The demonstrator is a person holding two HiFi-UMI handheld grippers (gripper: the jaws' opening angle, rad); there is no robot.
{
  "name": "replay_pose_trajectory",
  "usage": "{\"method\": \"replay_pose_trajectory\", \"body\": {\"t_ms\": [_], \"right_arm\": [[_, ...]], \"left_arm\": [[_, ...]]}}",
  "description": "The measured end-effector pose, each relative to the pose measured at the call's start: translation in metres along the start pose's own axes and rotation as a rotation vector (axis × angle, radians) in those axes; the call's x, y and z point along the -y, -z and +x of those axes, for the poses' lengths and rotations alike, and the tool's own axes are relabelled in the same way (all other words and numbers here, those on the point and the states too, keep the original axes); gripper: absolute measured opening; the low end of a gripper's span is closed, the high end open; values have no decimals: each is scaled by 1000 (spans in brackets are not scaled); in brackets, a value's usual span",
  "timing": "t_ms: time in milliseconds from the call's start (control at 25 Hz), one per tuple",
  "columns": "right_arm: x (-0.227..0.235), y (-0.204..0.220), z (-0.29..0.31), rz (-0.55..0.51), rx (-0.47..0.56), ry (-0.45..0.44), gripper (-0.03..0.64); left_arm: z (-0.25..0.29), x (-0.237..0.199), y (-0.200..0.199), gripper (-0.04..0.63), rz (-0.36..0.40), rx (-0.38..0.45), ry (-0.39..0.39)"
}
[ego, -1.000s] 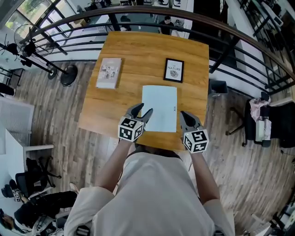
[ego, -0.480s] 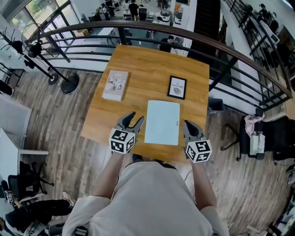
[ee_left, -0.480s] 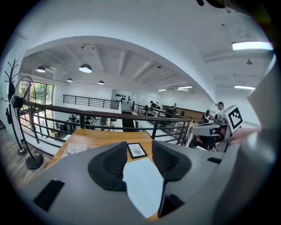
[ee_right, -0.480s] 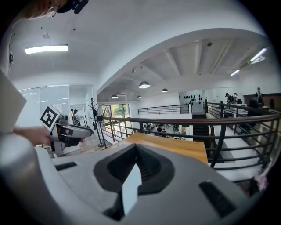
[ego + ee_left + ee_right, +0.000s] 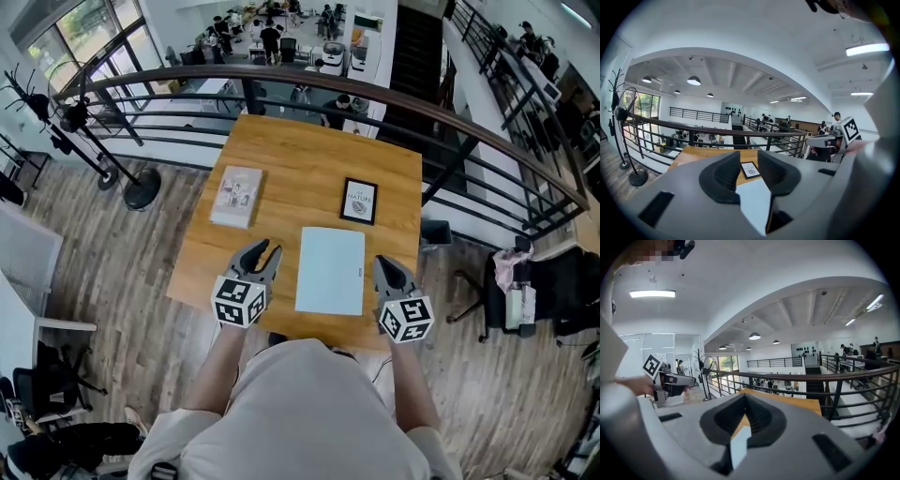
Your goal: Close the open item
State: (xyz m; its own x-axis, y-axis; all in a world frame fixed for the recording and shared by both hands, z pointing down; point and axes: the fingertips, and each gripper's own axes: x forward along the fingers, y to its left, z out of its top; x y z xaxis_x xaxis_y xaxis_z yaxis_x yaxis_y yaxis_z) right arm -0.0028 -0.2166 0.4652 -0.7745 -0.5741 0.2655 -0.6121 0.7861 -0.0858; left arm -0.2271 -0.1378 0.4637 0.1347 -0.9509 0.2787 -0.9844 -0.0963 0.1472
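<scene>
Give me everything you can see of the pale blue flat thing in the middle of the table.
The pale blue item is a plain, thin rectangle, and looks like a closed book or folder with a smooth matte cover. One small dark mark sits near its right edge, too small to read. It lies flat and shut on the wooden table, close to the near edge, with its long sides running away from the person. Only the table touches it. The black-framed picture stands apart beyond it.

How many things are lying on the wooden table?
3. A beige book lies near the table's left edge, a black-bordered book sits toward the right, and a pale blue book, shut, is in the middle, nearest the person. None looks hidden.
</scene>
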Motion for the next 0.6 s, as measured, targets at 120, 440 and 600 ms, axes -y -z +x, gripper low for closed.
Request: {"method": "replay_pose_trajectory", "body": {"t_ms": [120,440,600], "right_arm": [[2,-7,0,0,11,4,3],[-1,-19,2,-24,33,-5,3],[0,-29,3,-41,58,0,3]], "left_arm": [[-2,-3,-7,87,8,13,-4],[-5,-10,-19,23,19,47,4],[-4,-13,-23,-5,19,61,3]]}}
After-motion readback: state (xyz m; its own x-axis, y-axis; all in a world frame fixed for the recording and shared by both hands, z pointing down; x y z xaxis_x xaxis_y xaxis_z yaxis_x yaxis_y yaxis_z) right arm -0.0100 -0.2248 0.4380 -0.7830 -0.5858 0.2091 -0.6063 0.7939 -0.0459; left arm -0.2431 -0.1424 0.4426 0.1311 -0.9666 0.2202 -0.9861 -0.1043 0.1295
